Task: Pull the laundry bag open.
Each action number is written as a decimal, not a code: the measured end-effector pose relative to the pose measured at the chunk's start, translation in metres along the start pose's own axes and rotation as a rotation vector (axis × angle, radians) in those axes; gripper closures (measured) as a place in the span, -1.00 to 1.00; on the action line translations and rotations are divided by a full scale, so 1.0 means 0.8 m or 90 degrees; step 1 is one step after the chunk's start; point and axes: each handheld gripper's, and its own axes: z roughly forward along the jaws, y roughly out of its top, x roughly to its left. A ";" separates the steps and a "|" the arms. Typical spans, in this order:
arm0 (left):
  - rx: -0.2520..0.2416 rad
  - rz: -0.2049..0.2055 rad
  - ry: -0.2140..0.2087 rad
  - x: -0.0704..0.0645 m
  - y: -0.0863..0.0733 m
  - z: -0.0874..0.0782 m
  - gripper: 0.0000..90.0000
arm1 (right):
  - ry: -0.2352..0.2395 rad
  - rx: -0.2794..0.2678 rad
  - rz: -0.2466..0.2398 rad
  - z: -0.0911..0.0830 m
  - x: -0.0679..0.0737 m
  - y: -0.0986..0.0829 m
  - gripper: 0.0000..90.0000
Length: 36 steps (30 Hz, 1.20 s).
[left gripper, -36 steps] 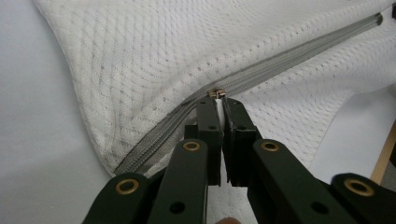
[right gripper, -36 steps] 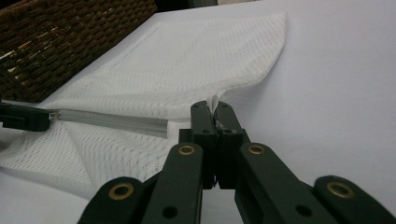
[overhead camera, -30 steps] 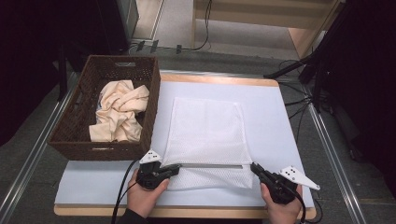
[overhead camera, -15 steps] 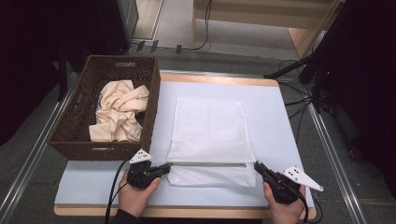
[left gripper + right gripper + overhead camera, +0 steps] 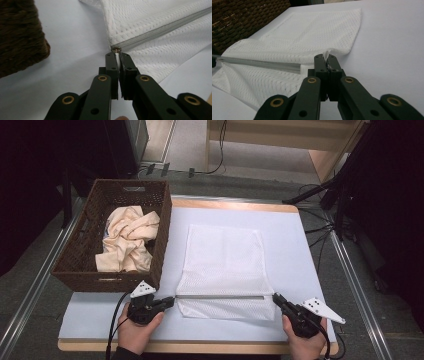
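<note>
Mesh laundry bag [image 5: 222,270], white w/ grey zipper [image 5: 220,296] across its near end, lies flat mid-table on the white table cover [image 5: 300,250]. Looks v. light, limp, bit slippery; I'd guess it bunches rather than slides if pushed. Best holds are the zip ends, and that's where both tools are. Left gripper [image 5: 117,57], jaws pressed together, pinches the zipper pull [image 5: 115,49] at the bag's left corner. Right gripper [image 5: 326,58], also closed, pinches the bag's right corner fabric by the zip's other end. Zip appears mostly shut. Wicker basket [image 5: 85,270] w/ cream cloth [image 5: 127,237] sits just left of the bag, near the left hand [image 5: 134,332], so little room there. Open cover to the right and beyond; table's front edge is close to both hands.
</note>
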 end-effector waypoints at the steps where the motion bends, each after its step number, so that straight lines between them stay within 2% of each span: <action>1: -0.001 -0.005 -0.004 0.002 0.000 -0.002 0.95 | 0.003 0.001 0.001 0.001 0.001 0.000 1.00; 9: 0.000 -0.016 -0.007 0.011 -0.003 -0.012 0.95 | 0.016 0.018 -0.014 0.008 0.006 -0.004 1.00; 18: 0.000 -0.015 -0.011 0.009 -0.006 -0.010 0.95 | 0.001 0.045 -0.006 0.018 0.000 -0.011 1.00; 19: -0.008 -0.009 -0.003 0.008 -0.006 -0.010 0.95 | 0.004 0.045 -0.008 0.019 0.000 -0.012 0.98; 20: -0.026 0.012 0.004 0.004 -0.007 -0.013 0.94 | 0.007 0.046 -0.014 0.019 0.001 -0.013 0.95; 21: -0.032 0.016 -0.006 0.004 -0.006 -0.014 0.89 | 0.012 0.042 -0.023 0.019 0.002 -0.013 0.86; 22: -0.040 0.017 -0.017 0.004 -0.006 -0.015 0.75 | 0.017 0.039 -0.029 0.019 0.001 -0.013 0.68; 23: -0.048 0.021 -0.019 0.004 -0.006 -0.016 0.67 | 0.019 0.037 -0.029 0.019 0.002 -0.013 0.49; 24: -0.048 0.021 -0.019 0.004 -0.006 -0.016 0.61 | 0.019 0.037 -0.029 0.019 0.002 -0.013 0.49; 25: -0.055 0.028 -0.017 0.002 -0.006 -0.018 0.59 | 0.008 0.028 -0.030 0.018 0.000 -0.012 0.19; 26: -0.058 0.031 -0.020 0.002 -0.006 -0.018 0.59 | 0.008 0.028 -0.030 0.018 0.000 -0.012 0.19; 27: -0.061 0.035 -0.022 0.001 -0.006 -0.018 0.52 | 0.003 0.024 -0.027 0.017 -0.001 -0.011 0.02; 31: -0.074 0.052 -0.029 -0.005 -0.005 -0.019 0.50 | -0.005 0.019 -0.027 0.017 -0.001 -0.010 -0.11; 33: -0.077 0.053 -0.032 -0.006 -0.005 -0.019 0.50 | -0.006 0.017 -0.028 0.017 0.000 -0.009 -0.11; 36: -0.074 0.056 -0.029 -0.008 -0.007 -0.017 0.48 | -0.001 0.020 -0.039 0.021 0.009 -0.008 -0.13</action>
